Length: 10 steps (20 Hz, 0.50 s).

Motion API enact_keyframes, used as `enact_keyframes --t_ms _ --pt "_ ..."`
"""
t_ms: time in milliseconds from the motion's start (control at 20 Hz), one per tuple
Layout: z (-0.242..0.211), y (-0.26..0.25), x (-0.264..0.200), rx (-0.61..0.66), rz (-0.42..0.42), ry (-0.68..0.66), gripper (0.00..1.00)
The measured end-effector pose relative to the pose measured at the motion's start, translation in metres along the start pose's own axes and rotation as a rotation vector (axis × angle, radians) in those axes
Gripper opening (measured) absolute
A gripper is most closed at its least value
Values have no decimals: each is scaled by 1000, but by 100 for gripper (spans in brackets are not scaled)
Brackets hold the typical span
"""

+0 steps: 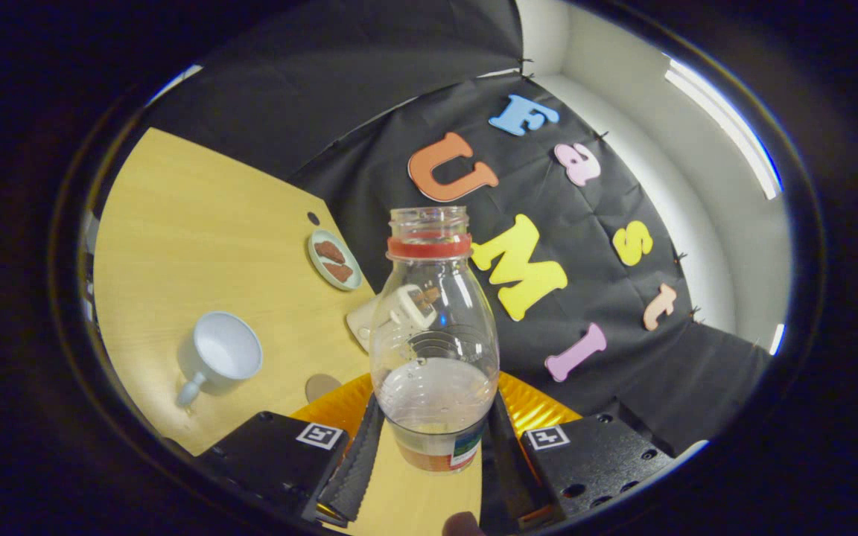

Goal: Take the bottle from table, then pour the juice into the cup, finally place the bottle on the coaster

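Observation:
A clear plastic bottle [433, 335] with a red neck ring and no cap stands between my fingers, its open mouth pointing away from me. Little liquid shows in it, pooled near its labelled base. My gripper [435, 454] is shut on the bottle's lower part, one finger [358, 461] on each side. A white cup [222, 353] with a handle sits on the wooden table [191, 223], apart from the bottle on the left finger's side, its inside looking pale. A small brown round disc [322, 387] lies on the table between the cup and the bottle.
A shiny orange-gold round mat [541, 409] lies just beyond the fingers, behind the bottle's base. A small plate [334, 259] with brown pieces sits further off near the table's far edge. A white object [363, 321] stands behind the bottle. The black cloth wall rises beyond.

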State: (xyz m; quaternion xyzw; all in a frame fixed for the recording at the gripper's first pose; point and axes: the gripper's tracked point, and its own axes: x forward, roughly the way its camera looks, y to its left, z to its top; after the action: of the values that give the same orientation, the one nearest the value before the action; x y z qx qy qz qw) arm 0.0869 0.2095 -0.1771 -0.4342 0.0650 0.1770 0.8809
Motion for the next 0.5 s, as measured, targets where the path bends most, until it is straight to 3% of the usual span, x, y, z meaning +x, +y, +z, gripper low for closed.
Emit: enact_keyframes --t_ms 150,500 --pt "9 -2 -9 198 57 -28 75" --pt "24 -32 -20 558 79 -113 75"
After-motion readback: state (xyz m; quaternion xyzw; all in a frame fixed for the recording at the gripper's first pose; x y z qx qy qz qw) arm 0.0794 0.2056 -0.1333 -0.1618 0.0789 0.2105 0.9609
